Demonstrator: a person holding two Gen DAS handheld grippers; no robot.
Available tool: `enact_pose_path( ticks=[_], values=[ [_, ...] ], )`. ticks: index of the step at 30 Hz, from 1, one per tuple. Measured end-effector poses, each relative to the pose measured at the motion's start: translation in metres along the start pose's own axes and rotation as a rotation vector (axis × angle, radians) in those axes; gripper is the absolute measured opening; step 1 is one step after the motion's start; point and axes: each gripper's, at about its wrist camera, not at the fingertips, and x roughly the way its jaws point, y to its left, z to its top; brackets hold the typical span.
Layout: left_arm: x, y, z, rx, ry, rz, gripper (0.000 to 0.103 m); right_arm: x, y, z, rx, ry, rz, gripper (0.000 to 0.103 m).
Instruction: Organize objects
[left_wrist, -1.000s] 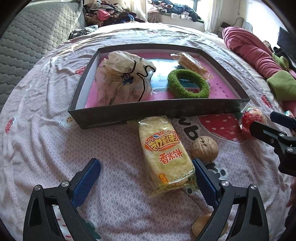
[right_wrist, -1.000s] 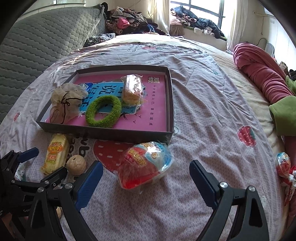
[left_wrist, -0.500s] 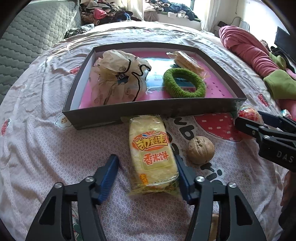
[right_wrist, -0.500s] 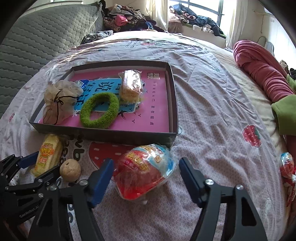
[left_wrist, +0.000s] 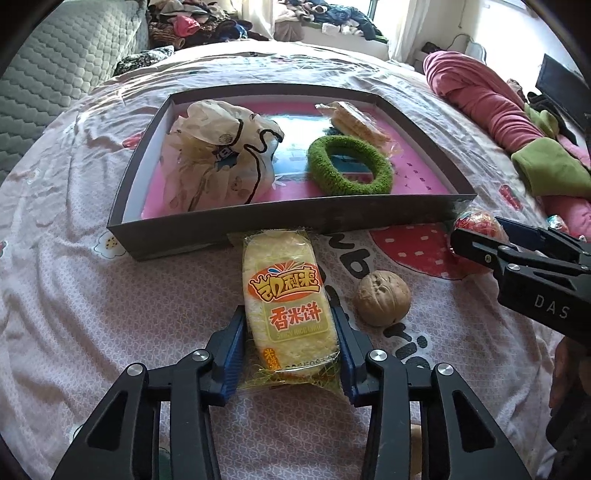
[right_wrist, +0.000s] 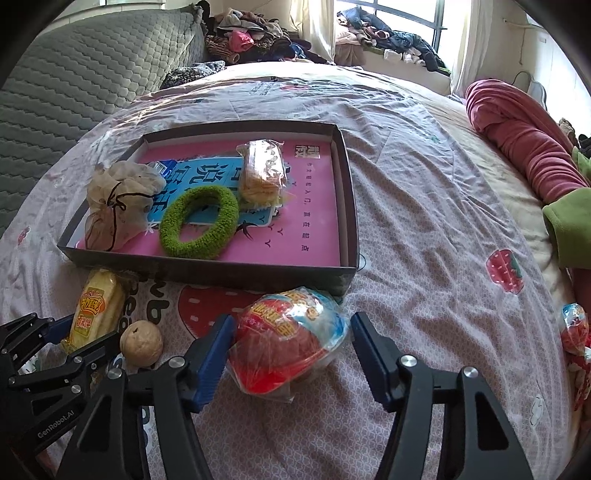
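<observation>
On the bed: grey tray (left_wrist: 325, 221) already holding a pouch (left_wrist: 221, 155), green ring (left_wrist: 349, 166) and one wrapped cake (right_wrist: 264, 171).
Left gripper (left_wrist: 290, 343): a second ago its jaws stood wide; now they are closing, with both blue pads against the sides of the rice cracker (left_wrist: 290, 306), which lies on the sheet just before the tray wall.
Right gripper (right_wrist: 290, 354): also wide before, now closing round the red snack bag (right_wrist: 288, 339); the left pad touches it, the right pad is a little apart.
Walnut (left_wrist: 382, 297): loose on the sheet between the two, untouched.
Change: both have gone from straddling to pinching.
Meaning: probably two lifts into the tray come next; the left grip looks ready, the right not quite.
</observation>
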Motion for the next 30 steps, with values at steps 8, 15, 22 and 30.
enact_pose_path(
  ticks=[8, 15, 22, 30],
  values=[
    [0.001, -0.002, 0.0, -0.011, 0.011, 0.018, 0.042, -0.007, 0.003, -0.003, -0.011, -0.007, 0.02, 0.063],
    [-0.004, 0.0, 0.0, -0.028, 0.009, 0.03, 0.042, -0.024, 0.009, -0.006, -0.03, -0.038, 0.038, 0.063],
    [-0.029, -0.005, 0.002, -0.019, -0.041, 0.059, 0.042, -0.048, 0.008, -0.008, -0.023, -0.074, 0.066, 0.063],
    [-0.074, -0.018, 0.005, -0.008, -0.1, 0.086, 0.042, -0.087, 0.012, -0.007, -0.024, -0.129, 0.091, 0.063]
  ],
)
